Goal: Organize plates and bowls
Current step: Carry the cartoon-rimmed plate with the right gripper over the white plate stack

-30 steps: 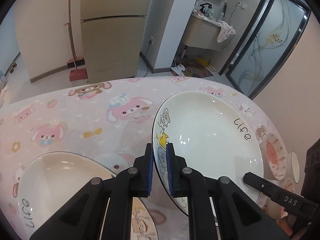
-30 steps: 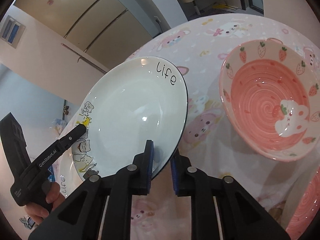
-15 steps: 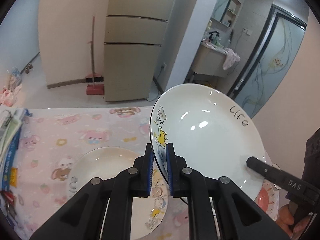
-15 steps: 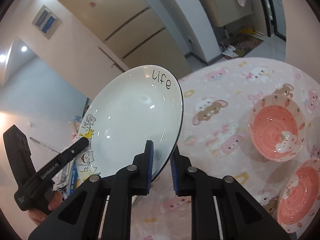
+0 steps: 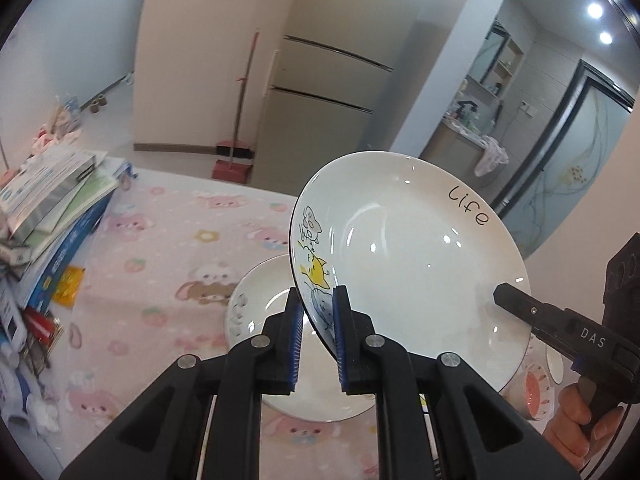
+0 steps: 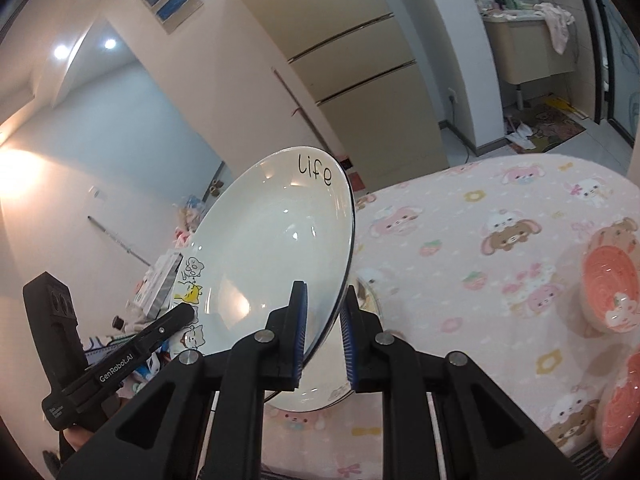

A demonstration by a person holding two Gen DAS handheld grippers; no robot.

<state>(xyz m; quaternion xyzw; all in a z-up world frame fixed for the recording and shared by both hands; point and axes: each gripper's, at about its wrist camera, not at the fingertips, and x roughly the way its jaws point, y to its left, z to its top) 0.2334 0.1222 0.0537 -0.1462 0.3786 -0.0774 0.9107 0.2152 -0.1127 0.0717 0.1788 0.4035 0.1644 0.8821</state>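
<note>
A white plate marked "Life" with cat drawings [image 5: 404, 256] is held tilted, high above the table, by both grippers. My left gripper [image 5: 318, 304] is shut on its rim at the cat drawings. My right gripper [image 6: 324, 308] is shut on the opposite rim [image 6: 280, 256]. A second white plate [image 5: 264, 304] lies on the table right below; part of it shows under the held plate in the right wrist view [image 6: 316, 392]. Pink strawberry bowls [image 6: 608, 288] sit to the right.
The table has a pink cartoon cloth [image 5: 180, 248]. A stack of books and boxes [image 5: 52, 200] fills its left end. A pink bowl [image 5: 532, 388] and another pink bowl [image 6: 624, 404] sit at the right edge. A fridge stands behind.
Both grippers have lifted the "Life" plate up off the table and carried it left, over the second plate. The table and bowls now look farther below.
</note>
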